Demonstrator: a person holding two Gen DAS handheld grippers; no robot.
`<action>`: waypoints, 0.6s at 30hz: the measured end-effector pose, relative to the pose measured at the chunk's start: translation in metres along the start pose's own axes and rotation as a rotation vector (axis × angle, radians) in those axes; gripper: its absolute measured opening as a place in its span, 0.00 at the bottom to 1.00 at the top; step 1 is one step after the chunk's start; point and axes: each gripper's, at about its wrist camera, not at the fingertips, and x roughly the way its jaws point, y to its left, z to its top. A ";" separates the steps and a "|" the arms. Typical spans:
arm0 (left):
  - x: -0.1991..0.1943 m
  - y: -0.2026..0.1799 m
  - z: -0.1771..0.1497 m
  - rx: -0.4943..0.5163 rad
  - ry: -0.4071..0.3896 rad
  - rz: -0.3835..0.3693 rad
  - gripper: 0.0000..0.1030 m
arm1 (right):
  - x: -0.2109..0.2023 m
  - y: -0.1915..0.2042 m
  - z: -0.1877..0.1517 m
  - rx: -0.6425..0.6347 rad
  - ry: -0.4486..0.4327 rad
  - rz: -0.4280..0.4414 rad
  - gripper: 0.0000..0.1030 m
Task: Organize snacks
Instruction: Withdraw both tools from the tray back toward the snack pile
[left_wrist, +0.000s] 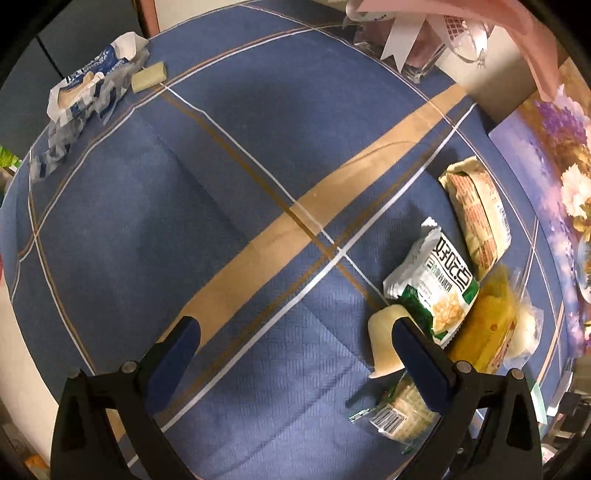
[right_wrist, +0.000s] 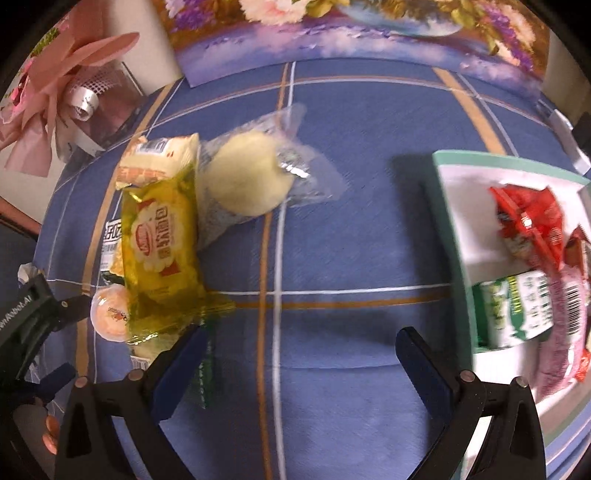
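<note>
Right gripper (right_wrist: 299, 343) jaws apart, yellow snack packet (right_wrist: 159, 240) beyond left finger.

white-green snack packet (left_wrist: 434, 284) — "好吃点" | left gripper (right_wrist: 26, 325) — "Robot.AI"

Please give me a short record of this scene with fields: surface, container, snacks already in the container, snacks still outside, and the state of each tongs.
surface: blue checked tablecloth
container: white tray with green rim, at the right side
in container: red packet, green-white packet, pink packet
outside: yellow bread packet, clear bag with pale bun, green-white cracker packet
left tongs: open, holding nothing
right tongs: open, holding nothing
</note>
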 end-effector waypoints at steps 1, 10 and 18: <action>-0.001 0.001 0.000 -0.001 -0.002 0.002 1.00 | 0.001 0.002 -0.001 -0.001 0.002 0.007 1.00; -0.005 0.020 0.006 -0.020 -0.011 -0.010 1.00 | -0.002 0.031 -0.005 -0.077 -0.035 0.052 1.00; -0.008 0.021 0.010 0.060 -0.035 0.090 1.00 | 0.006 0.055 -0.009 -0.123 -0.022 0.076 1.00</action>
